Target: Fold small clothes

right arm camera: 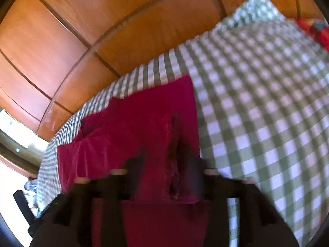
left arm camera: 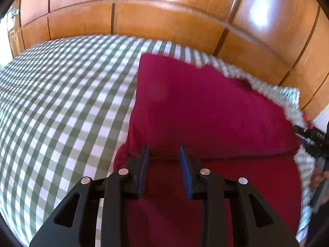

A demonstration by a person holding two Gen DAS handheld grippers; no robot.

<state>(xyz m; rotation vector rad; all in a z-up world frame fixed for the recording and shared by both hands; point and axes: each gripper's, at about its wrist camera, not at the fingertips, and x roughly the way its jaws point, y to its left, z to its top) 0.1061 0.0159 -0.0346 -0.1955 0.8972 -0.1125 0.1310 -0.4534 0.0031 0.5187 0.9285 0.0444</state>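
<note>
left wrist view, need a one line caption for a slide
Left hand-held gripper, jaws apart, poised above a crimson garment lying on a green-and-white checked bedspread, wooden panelling behind.

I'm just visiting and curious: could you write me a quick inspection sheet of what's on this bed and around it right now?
Surface: green-and-white checked bedcover, smooth where it shows.
Job's things: dark red garment lying on the cover, with a fold line across its near part.
Clutter: a red-and-dark item at the bed's far edge, too blurred to identify.
Grippers: left gripper over the garment, pads apart, nothing pinched; right gripper blurred, jaws apart over the garment.
Cables: nothing seen.
Surroundings: glossy wooden panelling behind the bed.
</note>
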